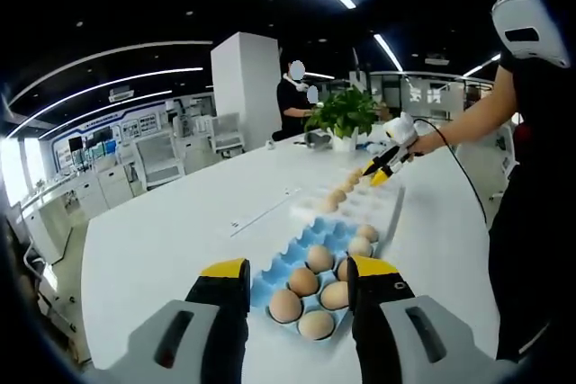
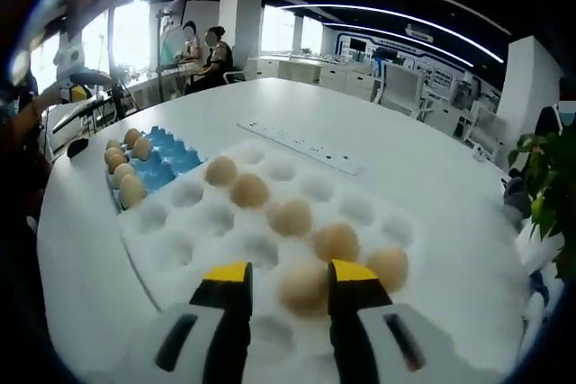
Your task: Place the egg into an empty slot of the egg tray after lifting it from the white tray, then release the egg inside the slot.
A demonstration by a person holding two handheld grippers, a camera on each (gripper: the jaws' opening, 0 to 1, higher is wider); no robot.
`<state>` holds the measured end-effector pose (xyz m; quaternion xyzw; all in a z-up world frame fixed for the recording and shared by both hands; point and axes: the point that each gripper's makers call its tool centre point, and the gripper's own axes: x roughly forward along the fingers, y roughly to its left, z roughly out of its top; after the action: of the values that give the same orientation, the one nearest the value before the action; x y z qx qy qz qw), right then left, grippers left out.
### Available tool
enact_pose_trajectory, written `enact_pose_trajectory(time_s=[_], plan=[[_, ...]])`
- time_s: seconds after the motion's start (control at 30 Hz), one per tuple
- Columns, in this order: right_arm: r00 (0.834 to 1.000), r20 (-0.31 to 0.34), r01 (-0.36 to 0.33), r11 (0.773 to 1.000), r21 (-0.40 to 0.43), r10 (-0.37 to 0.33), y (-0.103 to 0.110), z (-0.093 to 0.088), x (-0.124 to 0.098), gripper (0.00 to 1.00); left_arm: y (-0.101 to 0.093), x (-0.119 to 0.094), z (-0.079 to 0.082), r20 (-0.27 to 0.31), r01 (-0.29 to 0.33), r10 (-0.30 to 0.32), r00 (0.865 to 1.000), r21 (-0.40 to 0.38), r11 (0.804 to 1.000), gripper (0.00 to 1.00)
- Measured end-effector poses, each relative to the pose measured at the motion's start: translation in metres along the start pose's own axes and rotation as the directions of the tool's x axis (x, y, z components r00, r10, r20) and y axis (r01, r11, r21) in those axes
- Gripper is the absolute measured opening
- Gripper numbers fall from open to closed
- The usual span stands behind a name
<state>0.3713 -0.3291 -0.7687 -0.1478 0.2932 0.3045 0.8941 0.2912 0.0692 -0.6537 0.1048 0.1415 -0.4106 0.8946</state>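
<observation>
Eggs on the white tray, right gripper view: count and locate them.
6. Five in a diagonal row: far egg, second egg, third egg, fourth egg, fifth egg. The sixth egg lies between the right tongs, which may hide more.

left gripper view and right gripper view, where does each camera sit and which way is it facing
Left gripper view: rides the left hand-held gripper, facing along the white table over the blue egg tray towards the white tray; the person's arm and the right hand-held gripper show.
Right gripper view: rides the right hand-held gripper, low over the white tray, jaws flanking an egg, facing the blue egg tray.
Shared: both trays, table.
</observation>
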Motion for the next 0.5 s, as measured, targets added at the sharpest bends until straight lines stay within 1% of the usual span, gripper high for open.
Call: enact_pose_trajectory(time_s=[0.07, 0.1, 0.2, 0.3, 0.37, 0.43, 0.47, 0.5], plan=[[1.0, -0.016, 0.003, 1.0, -0.005, -0.003, -0.002, -0.004, 0.001, 0.33, -0.001, 0.0, 0.0, 0.001, 0.001, -0.001, 1.0, -0.001, 1.0, 0.44], [0.999, -0.032, 0.016, 1.0, -0.012, -0.017, -0.005, -0.007, 0.002, 0.33, -0.001, 0.0, 0.0, 0.001, 0.001, -0.001, 1.0, 0.0, 1.0, 0.44], [0.999, -0.049, 0.006, 1.0, 0.006, -0.006, -0.006, -0.011, 0.005, 0.32, -0.001, 0.0, 0.001, 0.004, 0.002, -0.002, 1.0, -0.001, 1.0, 0.44], [0.999, -0.049, 0.001, 1.0, 0.012, 0.0, -0.006, -0.009, 0.005, 0.3, 0.0, 0.0, 0.001, 0.005, 0.0, 0.0, 1.0, 0.0, 1.0, 0.44], [0.999, -0.054, 0.005, 1.0, 0.013, -0.004, -0.009, -0.01, 0.005, 0.26, 0.0, 0.0, 0.001, 0.004, 0.0, 0.0, 1.0, 0.0, 1.0, 0.43], [0.998, -0.055, -0.003, 1.0, 0.017, 0.004, -0.01, -0.01, 0.006, 0.26, 0.001, 0.0, 0.001, 0.004, 0.0, 0.0, 1.0, 0.001, 1.0, 0.43], [0.998, -0.068, -0.012, 1.0, -0.011, 0.011, -0.009, -0.011, 0.006, 0.26, 0.001, 0.0, 0.001, 0.004, 0.0, 0.0, 1.0, 0.002, 1.0, 0.43], [0.996, -0.085, -0.02, 0.998, -0.056, 0.015, -0.009, -0.012, 0.006, 0.26, 0.001, -0.001, 0.001, 0.004, -0.001, 0.001, 1.0, 0.002, 1.0, 0.43]])
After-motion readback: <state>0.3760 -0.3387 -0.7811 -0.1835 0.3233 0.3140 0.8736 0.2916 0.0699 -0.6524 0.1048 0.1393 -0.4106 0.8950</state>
